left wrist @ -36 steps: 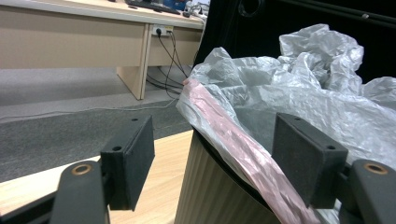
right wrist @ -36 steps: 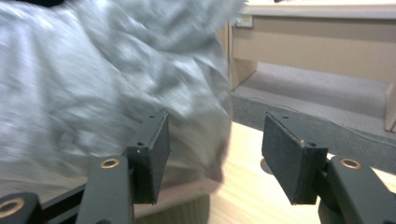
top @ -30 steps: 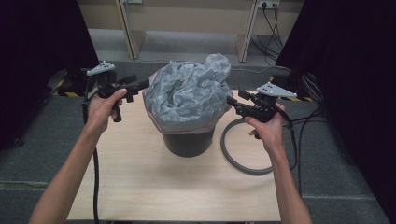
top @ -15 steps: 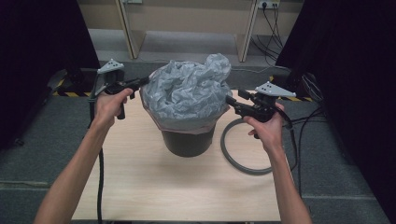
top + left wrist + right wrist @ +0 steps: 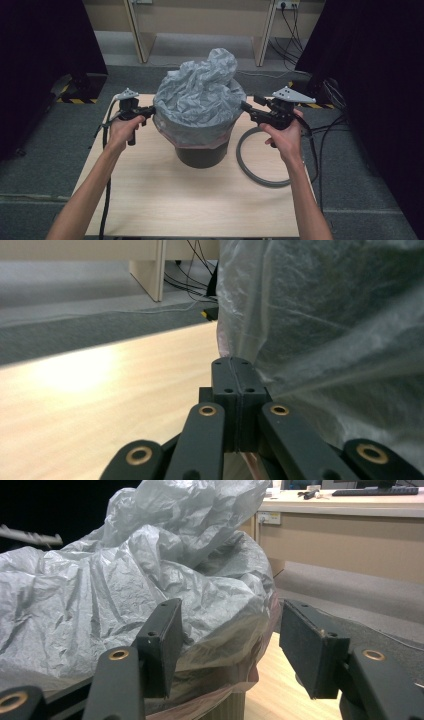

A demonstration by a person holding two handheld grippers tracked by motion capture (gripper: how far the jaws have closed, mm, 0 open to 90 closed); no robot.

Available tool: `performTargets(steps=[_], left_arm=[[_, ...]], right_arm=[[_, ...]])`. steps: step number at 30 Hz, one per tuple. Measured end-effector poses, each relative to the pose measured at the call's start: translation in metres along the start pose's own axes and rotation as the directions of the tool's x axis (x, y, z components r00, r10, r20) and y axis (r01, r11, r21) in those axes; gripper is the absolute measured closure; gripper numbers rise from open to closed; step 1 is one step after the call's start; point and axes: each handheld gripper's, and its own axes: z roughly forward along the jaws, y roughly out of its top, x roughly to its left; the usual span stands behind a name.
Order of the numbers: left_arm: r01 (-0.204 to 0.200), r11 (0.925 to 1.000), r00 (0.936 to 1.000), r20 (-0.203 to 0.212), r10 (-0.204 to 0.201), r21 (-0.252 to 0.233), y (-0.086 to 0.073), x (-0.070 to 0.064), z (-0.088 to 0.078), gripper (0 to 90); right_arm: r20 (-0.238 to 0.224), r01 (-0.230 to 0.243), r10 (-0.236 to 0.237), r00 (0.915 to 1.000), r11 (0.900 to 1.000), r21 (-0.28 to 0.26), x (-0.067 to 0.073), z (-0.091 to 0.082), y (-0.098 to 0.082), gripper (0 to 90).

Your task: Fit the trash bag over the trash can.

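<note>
wooden table, bag-lined bin between both tongs

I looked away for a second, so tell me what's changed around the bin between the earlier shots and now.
The left claw came down from rim height to the side of the grey bag and its jaws have just been closing; they now stand shut at the bag's skirt, with no plastic clearly pinched. The right claw kept its place, jaws apart at the rim. The bin and hose stayed put.
</note>
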Motion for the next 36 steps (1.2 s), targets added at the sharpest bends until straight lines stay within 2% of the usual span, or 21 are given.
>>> performTargets(steps=[2, 6, 7, 9, 11, 14, 17, 20, 22, 24, 26, 28, 29, 31, 33, 36], left_arm=[[0.011, 0.9999, 0.9998, 0.015, -0.011, -0.006, -0.009, 0.001, 0.004, 89.5], [0.003, 1.0, 0.9997, 0.026, -0.004, 0.007, -0.021, -0.002, 0.008, 87.8], [0.015, 0.9999, 0.9997, 0.022, -0.015, -0.001, -0.022, -0.002, 0.008, 83.2], [0.04, 0.9983, 0.9992, -0.005, -0.04, -0.041, -0.019, -0.001, 0.002, 62.4], [0.06, 0.9935, 0.9982, -0.001, -0.06, -0.097, -0.016, 0.001, -0.006, 50.1], [0.065, 0.9899, 0.9978, -0.004, -0.066, -0.126, -0.012, 0.003, -0.02, 41.5], [0.045, 0.9901, 0.9989, -0.01, -0.046, -0.133, -0.014, 0.002, -0.033, 31.5], [-0.019, 0.9931, 0.9992, -0.037, 0.015, -0.116, -0.022, -0.001, -0.046, 24.2], [-0.044, 0.9943, 0.9984, -0.038, 0.041, -0.097, -0.028, -0.004, -0.052, 21.2], [-0.084, 0.9946, 0.9955, -0.049, 0.081, -0.06, -0.04, -0.008, -0.06, 14.1], [-0.124, 0.9915, 0.9906, -0.063, 0.122, -0.039, -0.051, -0.012, -0.066, 14.3], [-0.139, 0.9897, 0.9892, -0.05, 0.138, -0.032, -0.063, -0.015, -0.072, 14.6], [-0.143, 0.9889, 0.9883, -0.057, 0.141, -0.038, -0.073, -0.016, -0.075, 14.6], [-0.148, 0.9886, 0.9868, -0.072, 0.145, -0.028, -0.089, -0.017, -0.078, 14.6], [-0.134, 0.9909, 0.9881, -0.077, 0.133, -0.009, -0.106, -0.017, -0.079, 14.6], [-0.101, 0.994, 0.9934, -0.05, 0.103, 0.042, -0.129, -0.016, -0.077, 14.6]], right_arm=[[0.0, 0.001, -0.001, 1.0, 1.0, 0.001, 0.0, 0.0, 0.0, 42.7], [0.003, 0.003, -0.003, 1.0, 1.0, 0.002, 0.0, 0.0, 0.0, 42.8], [0.002, 0.003, -0.003, 1.0, 1.0, 0.003, 0.0, 0.0, 0.0, 42.8], [0.004, 0.004, -0.004, 1.0, 1.0, 0.01, 0.0, 0.0, 0.001, 42.6], [0.005, 0.012, -0.012, 0.9999, 1.0, 0.015, -0.001, -0.001, 0.003, 42.5], [0.013, 0.013, -0.013, 0.9998, 1.0, 0.011, -0.002, -0.002, 0.008, 42.4], [0.021, 0.014, -0.014, 0.9997, 1.0, 0.005, -0.002, -0.004, 0.013, 41.9], [0.024, 0.017, -0.017, 0.9996, 1.0, 0.01, -0.002, -0.003, 0.014, 40.2], [0.028, 0.019, -0.019, 0.9994, 1.0, 0.02, -0.002, -0.002, 0.014, 38.5], [0.033, 0.016, -0.017, 0.9993, 1.0, 0.024, -0.001, 0.0, 0.015, 36.3], [0.041, 0.013, -0.014, 0.999, 0.999, 0.029, -0.001, 0.002, 0.017, 35.1], [0.04, 0.022, -0.024, 0.9989, 0.999, 0.033, -0.001, 0.004, 0.02, 35.0], [0.04, 0.024, -0.026, 0.9989, 0.999, 0.031, 0.0, 0.004, 0.022, 34.9], [0.044, 0.028, -0.029, 0.9986, 0.999, 0.022, 0.001, 0.005, 0.027, 34.1], [0.046, 0.039, -0.04, 0.9981, 0.999, 0.028, 0.001, 0.006, 0.032, 33.7], [0.026, 0.06, -0.061, 0.9978, 0.998, 0.034, 0.004, 0.008, 0.041, 33.8]])
